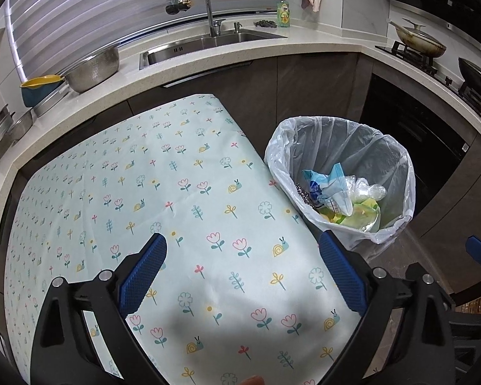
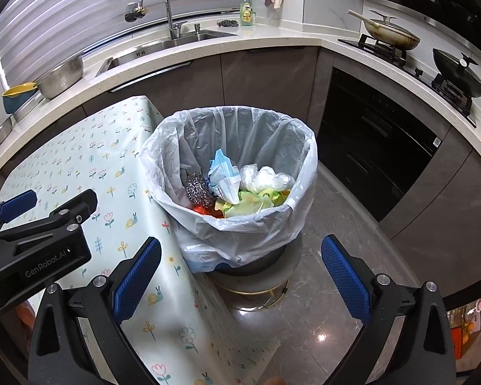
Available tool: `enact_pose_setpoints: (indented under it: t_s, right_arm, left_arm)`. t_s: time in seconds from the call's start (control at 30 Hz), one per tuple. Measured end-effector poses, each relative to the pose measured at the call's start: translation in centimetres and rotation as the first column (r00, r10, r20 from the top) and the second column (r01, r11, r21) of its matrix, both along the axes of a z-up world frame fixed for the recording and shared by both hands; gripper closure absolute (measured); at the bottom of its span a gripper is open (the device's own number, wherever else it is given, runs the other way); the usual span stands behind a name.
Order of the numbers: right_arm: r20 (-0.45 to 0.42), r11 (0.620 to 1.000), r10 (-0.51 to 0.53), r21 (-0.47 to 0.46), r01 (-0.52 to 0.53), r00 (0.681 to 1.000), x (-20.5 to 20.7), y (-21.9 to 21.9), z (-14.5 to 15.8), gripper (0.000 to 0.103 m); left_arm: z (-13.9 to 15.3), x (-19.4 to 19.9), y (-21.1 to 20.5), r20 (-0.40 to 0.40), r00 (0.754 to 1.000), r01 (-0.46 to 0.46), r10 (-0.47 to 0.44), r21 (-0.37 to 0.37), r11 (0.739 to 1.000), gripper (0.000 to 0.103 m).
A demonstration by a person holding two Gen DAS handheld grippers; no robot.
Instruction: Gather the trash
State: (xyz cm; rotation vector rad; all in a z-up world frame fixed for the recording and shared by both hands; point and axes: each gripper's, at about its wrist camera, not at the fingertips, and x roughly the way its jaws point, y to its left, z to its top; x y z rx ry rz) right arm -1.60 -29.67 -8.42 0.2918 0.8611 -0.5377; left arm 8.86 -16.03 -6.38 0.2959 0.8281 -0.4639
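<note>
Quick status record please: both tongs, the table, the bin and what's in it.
left tongs: open, empty, over the table
right tongs: open, empty, facing the bin
table: floral cloth, no trash visible on it
bin: white liner, beside the table's edge, on the floor
bin contents: steel scourer, blue-white wrapper, clear plastic, yellow-green wrappers

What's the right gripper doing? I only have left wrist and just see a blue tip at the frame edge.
Observer: The right gripper is open and empty, aimed at the lined bin.
Operator: What's the bin standing on?
Observer: A round grey stand with a gold ring lower down, on the floor against the table's edge.
Operator: Anything under the scourer?
Observer: Something red-orange shows just below the steel scourer.
</note>
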Motion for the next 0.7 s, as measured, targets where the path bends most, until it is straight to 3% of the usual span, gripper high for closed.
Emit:
enact_pose_setpoints:
  t_s: [0.7]
  right_arm:
    - [-0.017,1.0,0.018,-0.006,-0.019,1.0,0.2,0.7,-0.3,0.007]
  left_arm:
    - [-1.3,-0.2,0.9,-0.021,1.0,-0.022,0.023,0.026,0.999,0.011]
